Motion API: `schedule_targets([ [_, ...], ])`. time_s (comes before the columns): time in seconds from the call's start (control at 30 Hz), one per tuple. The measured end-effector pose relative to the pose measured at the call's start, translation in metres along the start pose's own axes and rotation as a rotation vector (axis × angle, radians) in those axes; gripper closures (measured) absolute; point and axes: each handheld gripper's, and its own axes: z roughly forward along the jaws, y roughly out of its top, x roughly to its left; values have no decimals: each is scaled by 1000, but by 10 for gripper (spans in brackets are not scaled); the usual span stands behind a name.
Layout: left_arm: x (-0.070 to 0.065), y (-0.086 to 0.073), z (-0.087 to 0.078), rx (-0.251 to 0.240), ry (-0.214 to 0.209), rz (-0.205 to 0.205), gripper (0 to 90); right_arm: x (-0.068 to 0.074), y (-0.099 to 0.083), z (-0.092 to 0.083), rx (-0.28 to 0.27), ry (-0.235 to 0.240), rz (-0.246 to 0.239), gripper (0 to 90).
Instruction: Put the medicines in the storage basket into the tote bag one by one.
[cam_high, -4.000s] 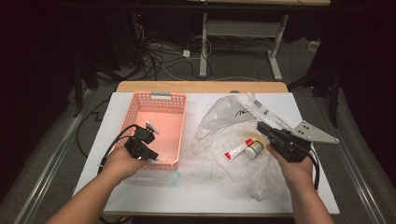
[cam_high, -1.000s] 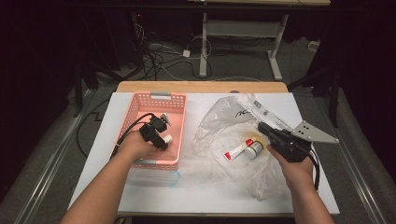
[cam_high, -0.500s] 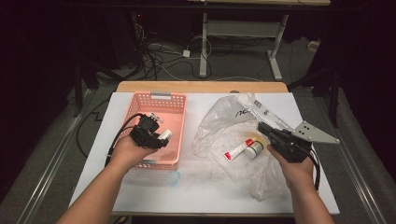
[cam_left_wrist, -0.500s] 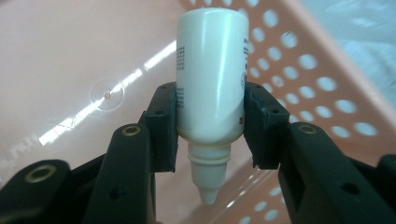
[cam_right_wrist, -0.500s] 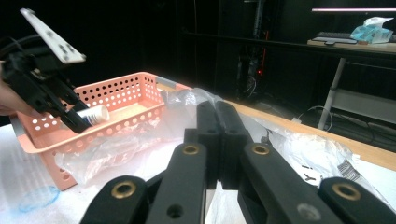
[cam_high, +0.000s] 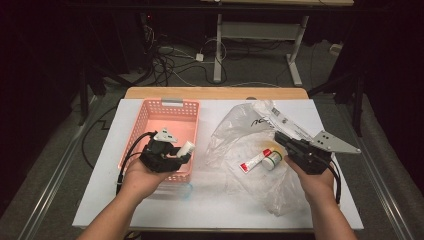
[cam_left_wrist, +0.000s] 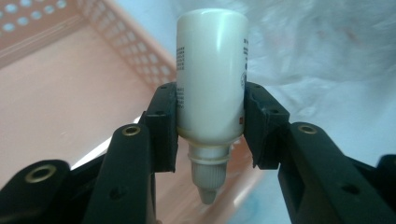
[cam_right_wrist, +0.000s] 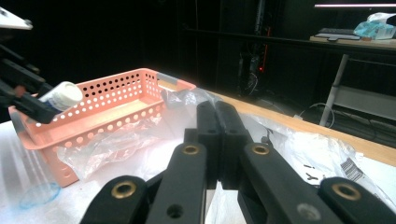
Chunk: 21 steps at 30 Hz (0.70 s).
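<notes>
**A:** So starting from the left: the left tongs (cam_high: 181, 151) are clamped on a small white bottle (cam_high: 187, 147), pads on its body. In the left gripper view the bottle (cam_left_wrist: 211, 79) runs straight along the jaws, flat bottom pointing away, cap and nozzle back toward the hand. In the high view it hangs over the right-hand side of the pink basket (cam_high: 146, 119), long axis roughly across the bench, bottom aimed at the bag.

**B:** And that's the bit the next move hangs on?

**A:** I'd say so. The bag (cam_high: 254, 149) lies to the right of the bottle, just beside the basket's right wall. If the bottle is headed for the bag, it goes right, bottom first. If it's headed for the basket, it only has to come straight down. Either way the left hand is the one on it.

**B:** What about the right side?

**A:** The right tongs (cam_high: 281, 138) are fully closed with nothing between them; in the right gripper view (cam_right_wrist: 217, 123) the jaws sit pressed together. They rest on the bag's right part, near a red-and-white tube (cam_high: 254, 161) and a little round jar (cam_high: 272, 160) inside it.

**B:** Any writing?

**A:** Small dark print runs down both edges of the bottle's label, too blurry to read. The bag has dark letters, maybe "AC…", and a barcode patch.
</notes>
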Motion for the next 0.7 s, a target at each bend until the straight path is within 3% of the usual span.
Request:
schedule_targets([
  [0.33,-54,2,17,-7,-123,78,583,0,0,0,-1,0,-6,900],
  [0.53,-76,15,48,9,-171,105,582,1,0,0,1,4,-5,900],
  [0.7,-85,29,78,9,-192,91,583,1,0,0,-2,2,-2,900],
])
